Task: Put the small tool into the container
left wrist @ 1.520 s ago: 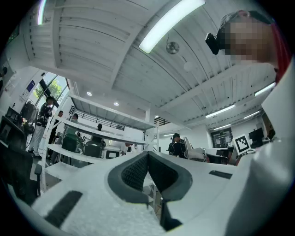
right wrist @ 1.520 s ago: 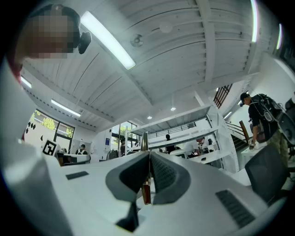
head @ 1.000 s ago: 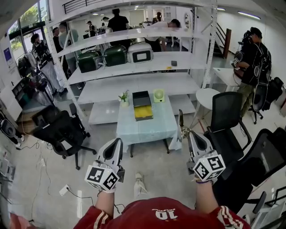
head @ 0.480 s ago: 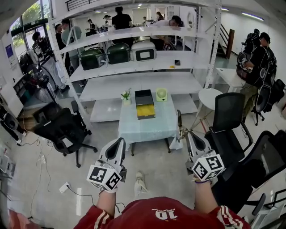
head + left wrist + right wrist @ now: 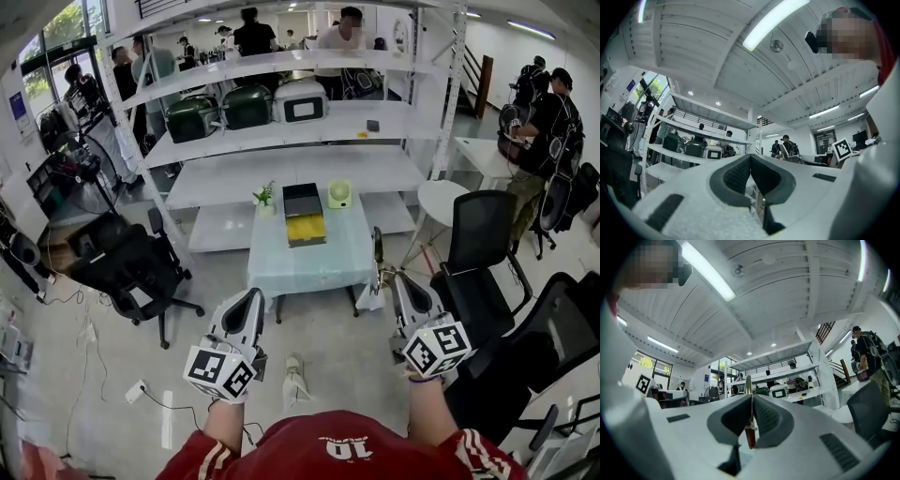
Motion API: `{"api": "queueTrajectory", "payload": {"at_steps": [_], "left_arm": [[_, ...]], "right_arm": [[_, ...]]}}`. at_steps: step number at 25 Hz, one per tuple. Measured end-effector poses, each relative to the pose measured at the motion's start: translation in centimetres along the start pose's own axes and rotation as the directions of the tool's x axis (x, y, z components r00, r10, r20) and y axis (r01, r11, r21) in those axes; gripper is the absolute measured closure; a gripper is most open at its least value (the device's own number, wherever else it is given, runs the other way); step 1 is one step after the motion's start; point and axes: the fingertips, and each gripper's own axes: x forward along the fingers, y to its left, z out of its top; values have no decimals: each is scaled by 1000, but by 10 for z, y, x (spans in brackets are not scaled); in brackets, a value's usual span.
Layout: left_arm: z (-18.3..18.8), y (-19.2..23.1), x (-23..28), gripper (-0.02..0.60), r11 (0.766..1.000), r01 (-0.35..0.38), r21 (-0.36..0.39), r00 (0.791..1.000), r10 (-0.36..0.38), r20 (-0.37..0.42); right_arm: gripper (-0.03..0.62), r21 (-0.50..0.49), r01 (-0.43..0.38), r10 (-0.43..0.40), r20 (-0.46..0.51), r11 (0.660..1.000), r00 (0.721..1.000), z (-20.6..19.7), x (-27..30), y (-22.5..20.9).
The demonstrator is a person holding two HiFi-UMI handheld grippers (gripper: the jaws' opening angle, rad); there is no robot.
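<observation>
Right gripper (image 5: 394, 281) pinches the tool (image 5: 377, 251), a thin strip that stands up past its tips in the head view. Container (image 5: 303, 215), a dark box with a yellow floor, sits toward the far end of the table (image 5: 309, 262), well apart from both grippers. Left gripper (image 5: 249, 302) hangs low beside the right. The step, I judge, is the carry: walk up to the table first, then reach, so the release happens right over the box.

Left gripper view: jaws together, nothing in them. It could steady the box.

Right gripper view: jaws nearly closed on the strip, a narrow bite with a reddish part lower down. Hold it upright and firm until it is inside the walls.
</observation>
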Motion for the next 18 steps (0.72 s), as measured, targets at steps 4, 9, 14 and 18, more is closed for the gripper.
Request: {"api": "queueTrajectory", "payload": {"at_steps": [4,9,14,18], "left_arm": [[-2,5,6,583,1000,-5,-7,1000,5,-3],[1,8,16,583,1000,-2,-9,1000,2,-2],[-8,12,26,583,1000,7,-16,1000,-7,-16],[-12,10,34,583,1000,18,-18,1000,-19,-22]], "right_arm": [[579,-2,0,0,2,1000,1000,1,6,-3],[579,11,-1,1,6,1000,1000,3,13,-9],[579,19,-2,2,-2,1000,1000,-2,18,-15],[579,26,9,-9,-4,1000,1000,-3,18,-22]]}}
